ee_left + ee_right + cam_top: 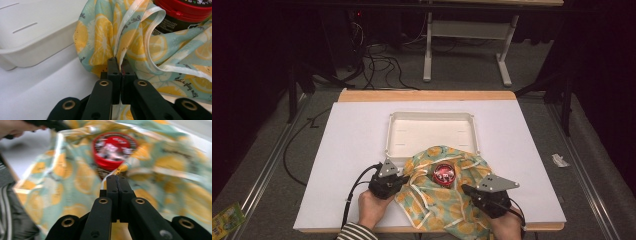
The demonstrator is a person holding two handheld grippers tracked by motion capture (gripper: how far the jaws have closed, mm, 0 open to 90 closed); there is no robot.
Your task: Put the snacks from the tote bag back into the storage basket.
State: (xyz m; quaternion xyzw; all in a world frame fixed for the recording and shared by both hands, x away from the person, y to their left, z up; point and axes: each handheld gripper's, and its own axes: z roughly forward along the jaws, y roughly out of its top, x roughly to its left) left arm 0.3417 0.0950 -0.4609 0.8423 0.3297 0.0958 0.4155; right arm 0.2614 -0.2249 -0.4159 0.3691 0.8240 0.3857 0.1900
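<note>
On the white worktop [352, 150], an empty white tray [430, 131] sits behind a lemon-print cloth [437, 200] bearing a red-lidded jar [444, 173]. The left gripper [401, 178] and right gripper [466, 190] each pinch the cloth's edge.

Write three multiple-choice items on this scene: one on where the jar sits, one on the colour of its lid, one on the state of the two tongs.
1. Where is the jar?
A. inside the white tray
B. on the lemon-print cloth
C. on the floor

2. What colour is the jar's lid?
A. red
B. blue
C. green

3. How are the left tongs and right tongs set?
A. both wide open
B. one open, one shut
C. both shut on the cloth

Key:
1 B: the high view shows the jar on the lemon-print cloth, in front of the white tray.
2 A: the lid shows red in the gripper views and the high view.
3 C: each gripper view shows a cloth edge pinched between closed jaws.
</note>
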